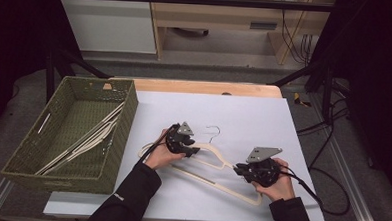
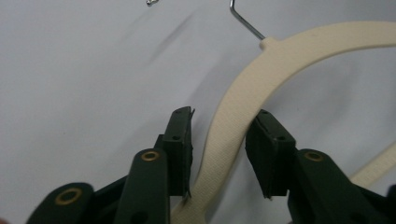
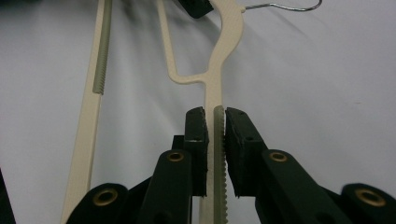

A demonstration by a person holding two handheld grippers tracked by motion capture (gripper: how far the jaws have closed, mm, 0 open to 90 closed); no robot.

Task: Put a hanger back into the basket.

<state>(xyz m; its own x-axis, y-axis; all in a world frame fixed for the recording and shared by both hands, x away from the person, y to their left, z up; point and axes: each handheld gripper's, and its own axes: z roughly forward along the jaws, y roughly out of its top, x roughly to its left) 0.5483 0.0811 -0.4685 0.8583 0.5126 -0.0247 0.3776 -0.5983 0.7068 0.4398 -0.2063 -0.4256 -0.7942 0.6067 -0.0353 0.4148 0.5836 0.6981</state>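
Observation:
A cream hanger (image 1: 213, 150) with a wire hook (image 1: 213, 131) lies flat on the white mat (image 1: 244, 112). My left gripper (image 1: 189, 150) sits near the hanger's neck. In the left gripper view its jaws (image 2: 224, 114) straddle the curved shoulder of the hanger (image 2: 233, 121); the right pad (image 2: 268, 154) is at its edge, while a gap shows beside the left pad (image 2: 180, 149). My right gripper (image 1: 239, 168) is farther along toward the hanger's right end. Its pads (image 3: 215, 112) press on the thin ribbed edge of the hanger arm (image 3: 219, 70).
A green woven basket (image 1: 117, 152) stands at the mat's left side with several cream hangers (image 1: 90, 138) inside. Cables trail off the table's right edge (image 1: 325, 196). A wooden table edge (image 1: 205, 87) shows behind the mat.

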